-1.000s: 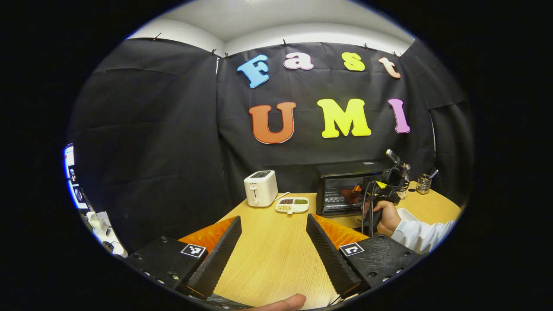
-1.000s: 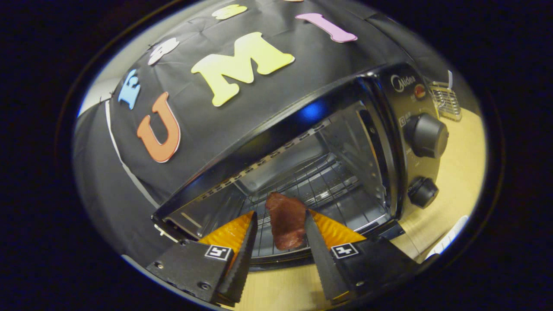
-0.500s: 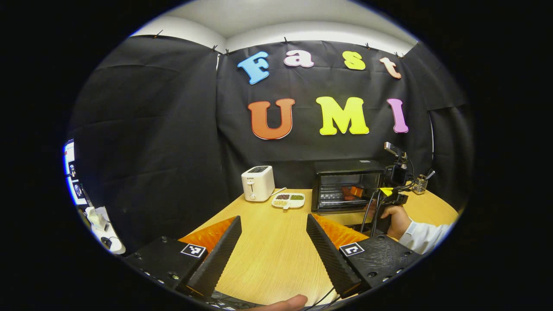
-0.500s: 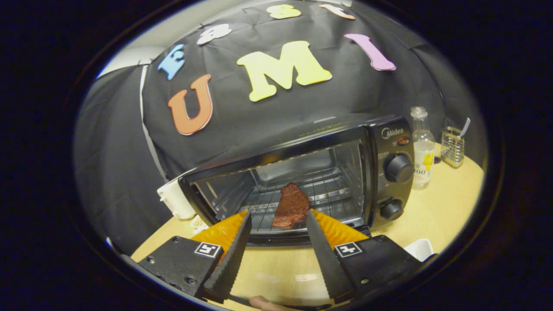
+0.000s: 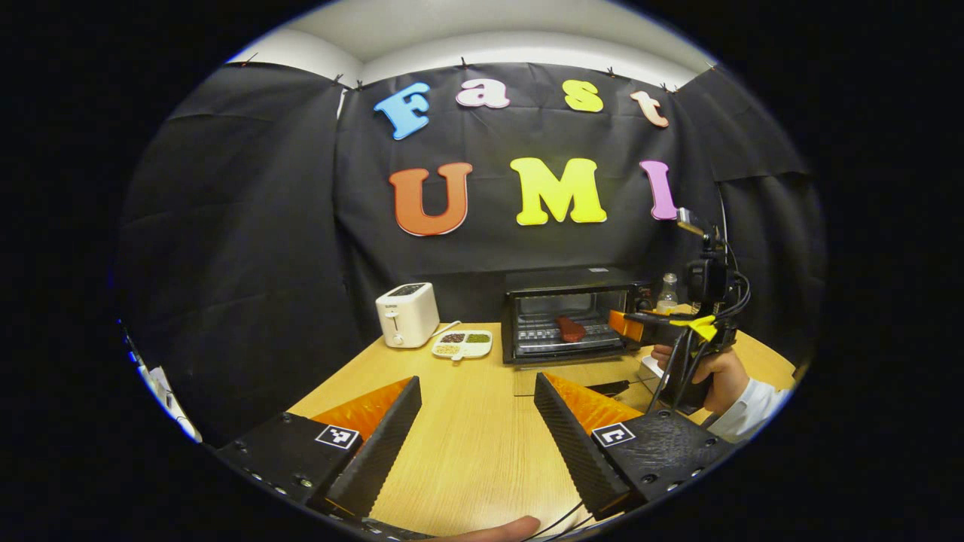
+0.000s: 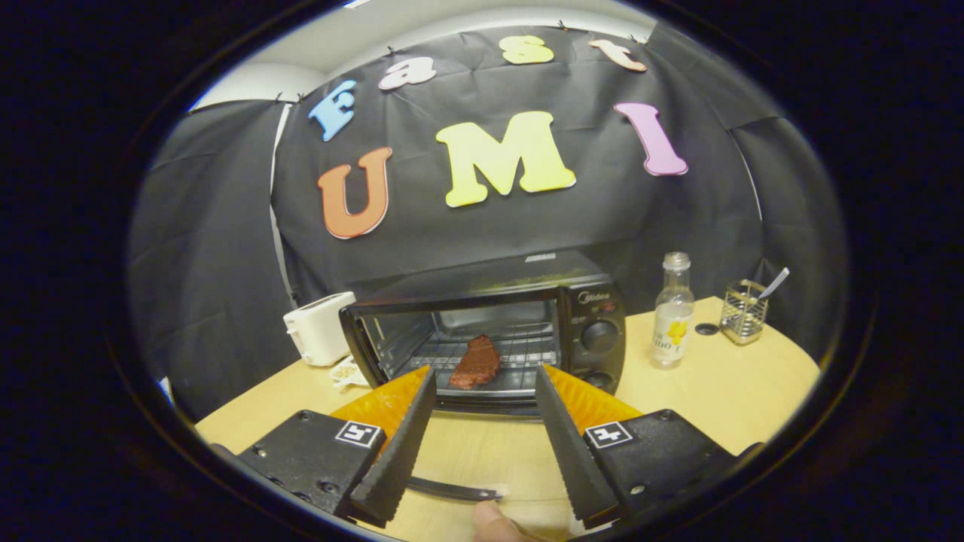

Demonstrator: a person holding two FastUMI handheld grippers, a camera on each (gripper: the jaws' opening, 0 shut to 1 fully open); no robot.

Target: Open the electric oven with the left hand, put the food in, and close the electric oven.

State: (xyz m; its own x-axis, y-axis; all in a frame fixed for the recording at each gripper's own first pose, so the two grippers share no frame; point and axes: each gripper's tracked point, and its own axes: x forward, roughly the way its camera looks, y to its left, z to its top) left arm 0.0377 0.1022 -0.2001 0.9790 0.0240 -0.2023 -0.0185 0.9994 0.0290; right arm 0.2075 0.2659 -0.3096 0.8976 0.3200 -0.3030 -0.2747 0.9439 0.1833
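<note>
Nearest, my left gripper (image 5: 477,421) hangs low over the wooden table (image 5: 482,452), fingers spread apart and empty, well short of the electric oven (image 5: 572,312). My right gripper (image 6: 482,421), likewise spread apart and holding nothing, sits just in front of the oven's mouth; in the left gripper view it is seen beside the oven's right front corner, gripped in my hand (image 5: 712,373). The oven door (image 6: 482,452) lies folded down flat towards me. Farther in, the food (image 6: 475,362), a reddish-brown slab, rests on the wire rack (image 6: 520,357) inside the oven cavity, clear of both grippers. I judge loading complete and closing the remaining step: a gripper must get under the door's front edge and swing it up until shut.
</note>
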